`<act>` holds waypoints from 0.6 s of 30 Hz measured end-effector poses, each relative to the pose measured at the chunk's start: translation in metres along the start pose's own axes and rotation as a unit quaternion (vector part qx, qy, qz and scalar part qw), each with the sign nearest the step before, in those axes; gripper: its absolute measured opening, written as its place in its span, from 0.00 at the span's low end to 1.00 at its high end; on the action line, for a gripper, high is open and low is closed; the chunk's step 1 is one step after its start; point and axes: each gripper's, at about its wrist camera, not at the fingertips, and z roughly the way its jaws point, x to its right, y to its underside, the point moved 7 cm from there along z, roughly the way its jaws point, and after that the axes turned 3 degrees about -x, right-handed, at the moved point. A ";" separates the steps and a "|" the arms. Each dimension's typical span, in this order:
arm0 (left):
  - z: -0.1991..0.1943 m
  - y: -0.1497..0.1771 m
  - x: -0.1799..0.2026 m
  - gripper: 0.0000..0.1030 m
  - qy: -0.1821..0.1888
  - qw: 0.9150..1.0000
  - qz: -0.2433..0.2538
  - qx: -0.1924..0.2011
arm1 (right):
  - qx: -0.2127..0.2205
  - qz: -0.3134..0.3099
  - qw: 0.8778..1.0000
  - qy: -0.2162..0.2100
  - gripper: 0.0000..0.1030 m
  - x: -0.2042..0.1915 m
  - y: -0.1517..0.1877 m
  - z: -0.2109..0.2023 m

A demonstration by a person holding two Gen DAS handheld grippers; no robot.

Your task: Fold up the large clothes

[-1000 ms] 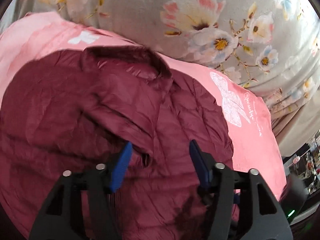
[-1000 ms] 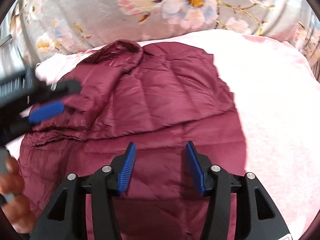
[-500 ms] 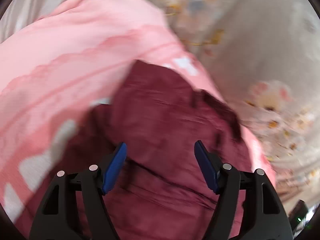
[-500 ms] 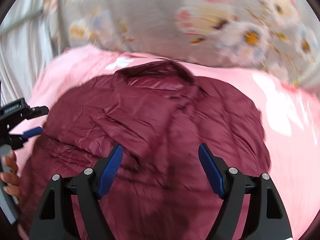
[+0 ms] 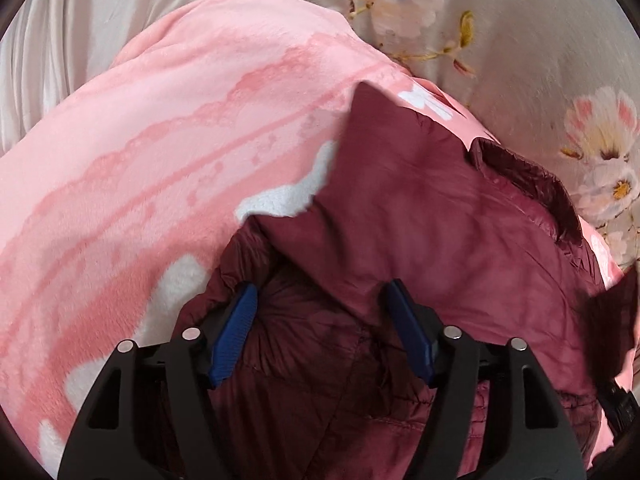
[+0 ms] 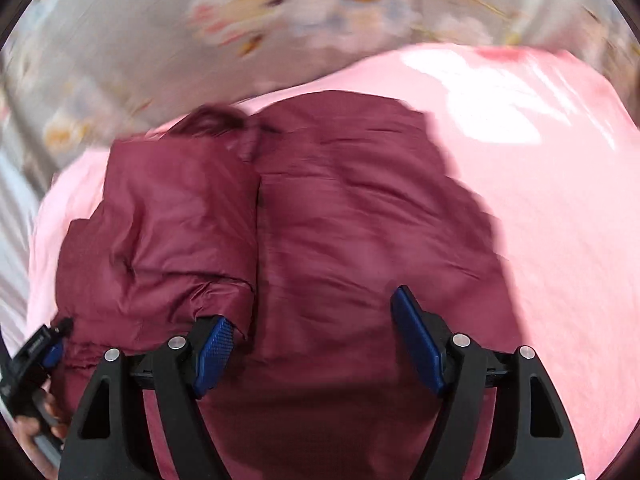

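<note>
A maroon quilted jacket (image 5: 440,220) lies spread on a pink blanket (image 5: 160,140), collar (image 5: 532,176) at the far end. My left gripper (image 5: 320,284) hovers open over the jacket's left edge, its pads clear of the fabric. In the right wrist view the jacket (image 6: 340,220) fills the middle, with a sleeve (image 6: 168,220) folded across its left half. My right gripper (image 6: 312,306) stands wide above the lower body, jaws closing, jacket fabric beneath and between them but not pinched. The sleeve's cuff hides the tip of its left finger. The left gripper (image 6: 44,348) shows at the lower left.
A grey floral sheet (image 5: 540,40) rises behind the blanket, also blurred in the right wrist view as the floral sheet (image 6: 160,40). The pink blanket (image 6: 540,200) extends bare to the jacket's right. A person's hand (image 6: 32,428) holds the left gripper at the frame's lower left corner.
The left gripper has swung from the jacket's middle to its left edge. Both grippers stand wider than a second ago. The right wrist view has shifted sideways and is blurred.
</note>
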 end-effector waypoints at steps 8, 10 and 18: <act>-0.012 -0.002 -0.007 0.65 0.061 0.996 -0.055 -0.024 | 0.023 -0.015 1.000 -0.002 0.73 0.006 -0.007 -0.031; -0.022 0.000 -0.010 0.65 0.110 0.988 -0.100 -0.039 | 0.023 -0.016 1.000 -0.002 0.73 0.008 -0.008 -0.030; -0.012 0.002 0.012 0.64 0.191 0.963 -0.161 -0.098 | 0.003 0.051 0.998 -0.029 0.73 0.038 -0.005 -0.017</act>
